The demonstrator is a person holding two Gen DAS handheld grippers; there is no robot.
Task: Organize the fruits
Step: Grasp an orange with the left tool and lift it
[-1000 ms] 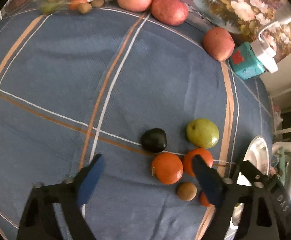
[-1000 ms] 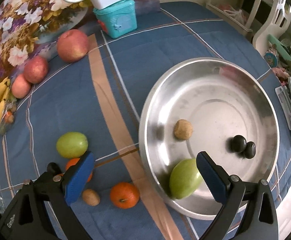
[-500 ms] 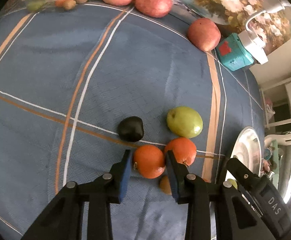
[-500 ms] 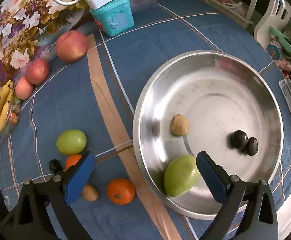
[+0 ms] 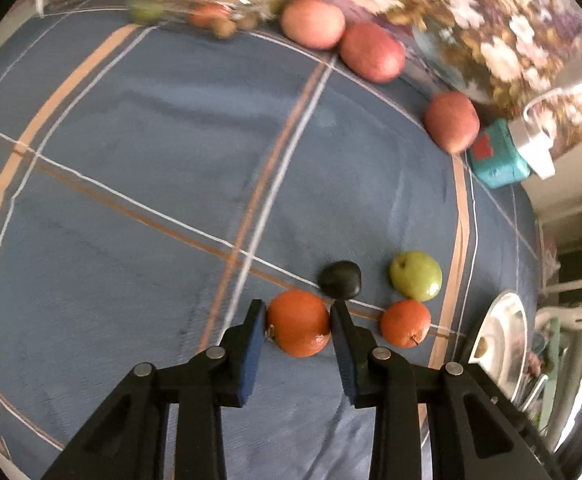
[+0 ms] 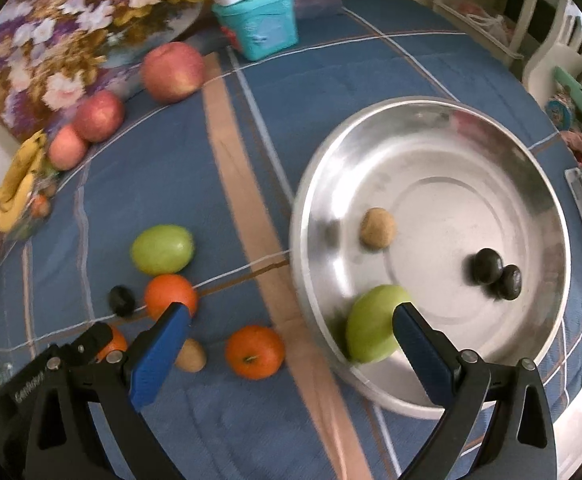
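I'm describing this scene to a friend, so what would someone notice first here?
First, the left gripper clamped on an orange low in the left wrist view. Next, the big steel bowl to the right on the blue plaid cloth, holding a green fruit, with the open right gripper above its near rim.

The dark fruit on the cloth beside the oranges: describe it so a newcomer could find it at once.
Start at the steel dish on the blue plaid cloth, then look at the fruit cluster beside it. The dark fruit lies between a green fruit and the orange in the left hand-held gripper. It is the cluster's only near-black piece, smaller than the oranges.
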